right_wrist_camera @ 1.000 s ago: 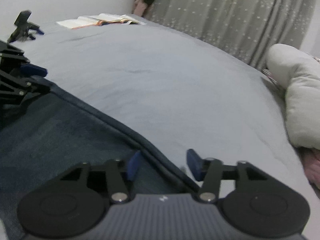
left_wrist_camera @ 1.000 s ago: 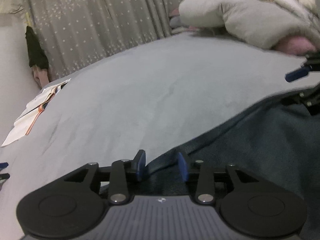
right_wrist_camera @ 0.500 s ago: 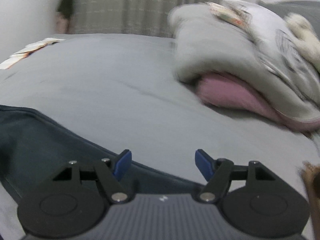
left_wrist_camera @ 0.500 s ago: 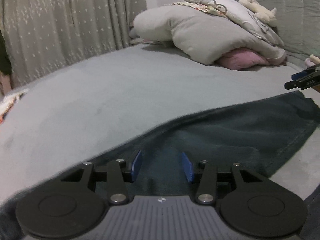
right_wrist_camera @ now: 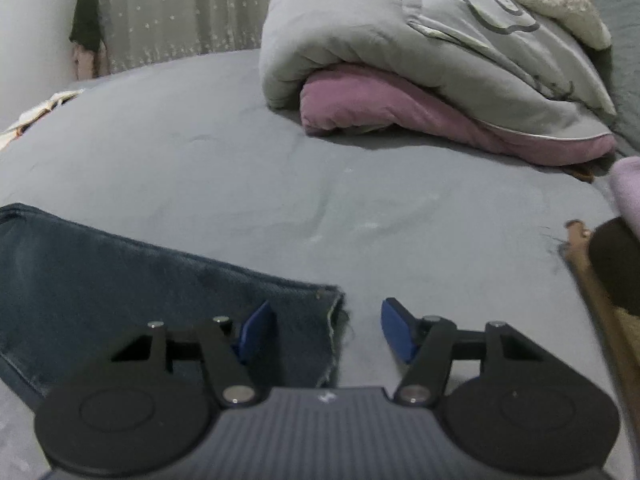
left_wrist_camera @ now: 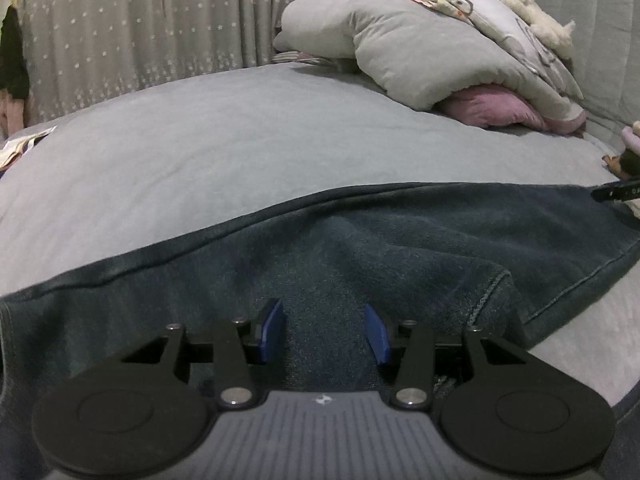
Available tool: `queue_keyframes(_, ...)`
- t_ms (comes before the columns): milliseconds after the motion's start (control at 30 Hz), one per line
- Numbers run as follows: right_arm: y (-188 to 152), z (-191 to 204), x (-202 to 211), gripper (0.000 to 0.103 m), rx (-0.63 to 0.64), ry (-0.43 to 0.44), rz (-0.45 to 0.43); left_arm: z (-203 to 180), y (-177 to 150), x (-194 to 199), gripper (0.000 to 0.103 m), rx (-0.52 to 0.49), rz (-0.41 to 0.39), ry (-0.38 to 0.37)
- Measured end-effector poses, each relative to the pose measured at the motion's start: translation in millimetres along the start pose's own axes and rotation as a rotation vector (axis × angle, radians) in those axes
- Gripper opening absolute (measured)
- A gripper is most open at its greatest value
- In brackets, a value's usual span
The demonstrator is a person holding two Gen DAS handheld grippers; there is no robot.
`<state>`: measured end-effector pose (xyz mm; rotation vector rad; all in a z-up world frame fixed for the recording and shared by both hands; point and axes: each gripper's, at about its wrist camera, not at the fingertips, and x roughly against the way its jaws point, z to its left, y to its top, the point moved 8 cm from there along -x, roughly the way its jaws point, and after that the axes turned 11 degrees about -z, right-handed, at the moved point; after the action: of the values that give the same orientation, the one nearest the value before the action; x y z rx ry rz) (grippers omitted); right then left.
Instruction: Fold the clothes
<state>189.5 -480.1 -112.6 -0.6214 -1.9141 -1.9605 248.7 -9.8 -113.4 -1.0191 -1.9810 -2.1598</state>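
Dark denim jeans [left_wrist_camera: 400, 248] are seen spread across the grey bedsheet [left_wrist_camera: 240, 152], well short of the heaped duvet [right_wrist_camera: 440, 52] and the pink pillow [right_wrist_camera: 380, 108] at the far end. The left gripper [left_wrist_camera: 325, 334] is held low over the middle of the cloth, its blue pads apart, with denim lying under the gap and nothing pinched. The right gripper [right_wrist_camera: 326, 330] is poised at the frayed hem of a leg [right_wrist_camera: 334, 320]; its jaws are closing, the left pad over the fabric and the right over bare sheet, and no squeeze on the hem can be made out yet. The material is judged heavy and fairly stiff for clothing: a crease should be held once laid, but sagging and dragging on the sheet can be expected if only one point is lifted. The stitched seams and the thick hem are judged the best places to be gripped, since several layers are offered there.
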Motion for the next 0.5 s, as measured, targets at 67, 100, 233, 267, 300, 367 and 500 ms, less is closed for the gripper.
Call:
queue_keyframes(67,-0.8,8.5,-2.2,0.040,0.036,0.017,-0.013,1.0,-0.2,0.0,0.046,0.004,-0.007,-0.001)
queue_keyframes(100,-1.3,12.8,-3.3,0.035,0.055,0.026,-0.020,1.6,0.6,0.3,0.046,0.006,-0.011,-0.002)
queue_keyframes(233,9.0,26.5,6.7,0.011,0.146,0.022,-0.052,11.4,16.9,6.7,0.046,0.019,-0.066,-0.001)
queue_keyframes(267,15.7,27.7,10.8,0.011,0.172,0.011,-0.070,13.5,20.4,7.6,0.046,0.018,-0.076,0.003)
queue_keyframes(300,19.2,28.3,12.3,0.011,0.187,0.005,-0.079,18.4,26.4,7.3,0.046,0.007,-0.087,0.013)
queue_keyframes(367,36.2,29.0,13.0,0.011,0.239,-0.018,-0.096,30.3,39.4,5.3,0.046,-0.024,-0.104,0.041)
queue_keyframes(500,66.7,29.0,3.2,0.011,0.267,-0.047,-0.118,62.4,50.2,-15.9,0.046,-0.073,-0.062,0.118)
